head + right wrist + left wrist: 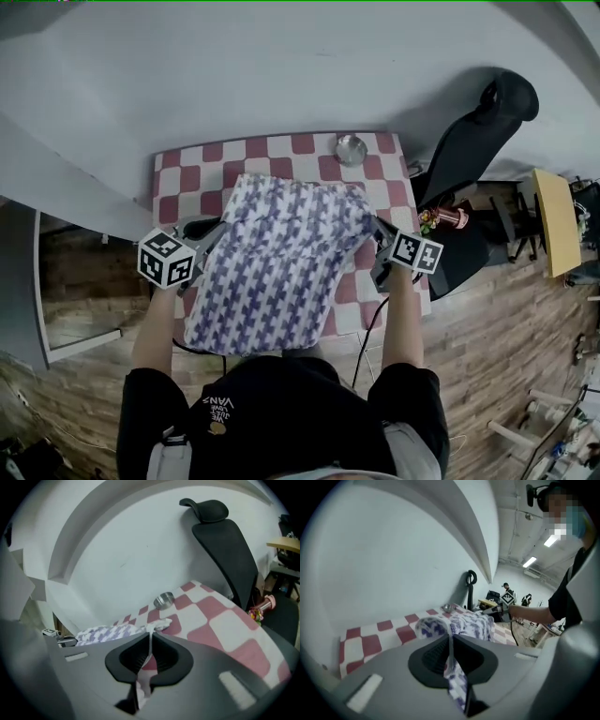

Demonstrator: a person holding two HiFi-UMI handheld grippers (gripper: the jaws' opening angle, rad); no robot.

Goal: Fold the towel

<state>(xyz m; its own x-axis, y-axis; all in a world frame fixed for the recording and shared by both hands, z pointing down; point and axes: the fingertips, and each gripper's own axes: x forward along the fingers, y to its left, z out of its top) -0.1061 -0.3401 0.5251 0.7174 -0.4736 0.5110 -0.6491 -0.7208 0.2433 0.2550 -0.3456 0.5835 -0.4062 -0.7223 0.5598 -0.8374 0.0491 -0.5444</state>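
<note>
1. The left tongs (450, 641) are clamped shut on a thin edge of the purple-and-white towel (281, 267). The cloth passes between the pads and hangs out below.
2. The right tongs (150, 639) pinch the towel's opposite edge in the same way.
3. Both forearms reach forward from the body, with the tongs angled downward, one at each side of the towel.
4. The towel spans between them over the red-checked counter (281, 148), its near end towards the person.
5. A metal bowl (351, 149) sits by the counter's far edge, just beyond the towel.
</note>
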